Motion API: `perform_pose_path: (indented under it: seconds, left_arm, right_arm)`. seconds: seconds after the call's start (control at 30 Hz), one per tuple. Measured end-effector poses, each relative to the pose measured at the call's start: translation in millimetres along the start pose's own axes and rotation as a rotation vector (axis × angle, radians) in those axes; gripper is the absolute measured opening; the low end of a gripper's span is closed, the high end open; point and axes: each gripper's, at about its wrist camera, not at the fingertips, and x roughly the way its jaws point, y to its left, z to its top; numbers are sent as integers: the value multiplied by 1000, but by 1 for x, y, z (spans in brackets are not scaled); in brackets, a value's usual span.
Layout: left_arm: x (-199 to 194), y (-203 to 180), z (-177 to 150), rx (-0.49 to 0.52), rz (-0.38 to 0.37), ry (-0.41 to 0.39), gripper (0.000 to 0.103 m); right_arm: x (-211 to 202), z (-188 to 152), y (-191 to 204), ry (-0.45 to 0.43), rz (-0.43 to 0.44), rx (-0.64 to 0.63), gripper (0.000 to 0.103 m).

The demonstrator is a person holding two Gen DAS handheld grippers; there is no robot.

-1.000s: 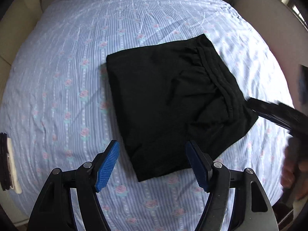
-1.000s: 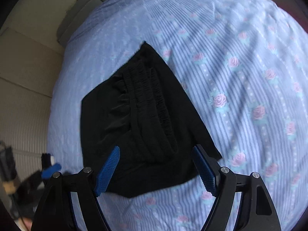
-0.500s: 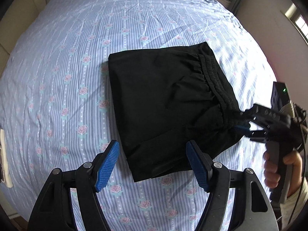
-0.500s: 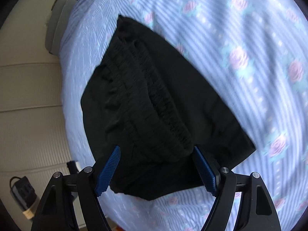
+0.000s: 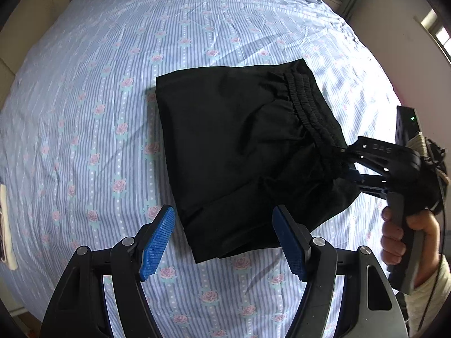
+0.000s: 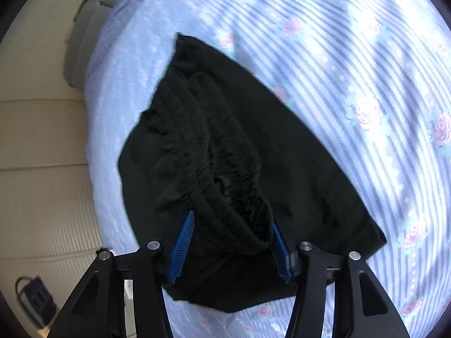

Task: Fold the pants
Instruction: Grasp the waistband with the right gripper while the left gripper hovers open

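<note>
Black pants lie folded into a rough square on the bed, elastic waistband on the right side. My left gripper is open and empty, hovering just above the pants' near edge. My right gripper has its blue pads around the bunched waistband, with the jaws part closed on the fabric. In the left wrist view, the right gripper meets the waistband's near end at the pants' right side.
The bed has a light blue striped sheet with pink roses. A beige headboard or wall lies left of the bed. A small dark device sits low left. A person's hand holds the right gripper.
My right gripper moved forward onto the waistband and narrowed around it, lifting that fabric slightly. My left gripper stayed open, and its view backed off a little from the pants.
</note>
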Motion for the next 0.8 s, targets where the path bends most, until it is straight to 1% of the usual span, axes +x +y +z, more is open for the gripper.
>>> perform_pose_path:
  seconds: [0.07, 0.13, 0.23, 0.37, 0.47, 0.53, 0.6, 0.63, 0.67, 0.7, 0.77, 0.8]
  left_arm:
    - [-2, -2, 0, 8, 5, -4, 71]
    - [-3, -4, 0, 17, 7, -9, 71]
    - [-4, -8, 2, 18, 5, -11, 71]
    - [-5, -13, 4, 9, -10, -14, 71]
    - [-5, -17, 4, 22, -12, -16, 71]
    - [-5, -19, 4, 29, -9, -14, 71]
    - [-4, -20, 5, 28, -4, -14, 71]
    - [-4, -20, 4, 26, -4, -14, 71]
    - [-3, -19, 4, 23, -1, -12, 71]
    - [-3, -19, 3, 20, 5, -10, 71]
    - [-4, -16, 2, 19, 16, -10, 73]
    - [-4, -15, 0, 17, 24, -11, 75]
  right_arm:
    - [-6, -1, -4, -31, 5, 12, 32]
    - [-14, -5, -5, -61, -8, -3, 23]
    - [-31, -5, 0, -112, -50, -37, 20]
    - [-48, -2, -1, -139, -46, -24, 18]
    - [-63, -3, -3, -170, -94, -44, 18]
    - [-70, 0, -6, -173, -139, -53, 18]
    - [-64, 2, -12, -147, -144, -33, 19]
    - [-60, 2, -13, -131, -150, -26, 23]
    - [-59, 1, -16, -121, -173, -26, 34]
    - [-61, 0, -16, -127, -224, -30, 40]
    - [-70, -5, -21, -142, -320, -35, 62]
    - [-77, -11, -22, -160, -385, -34, 64]
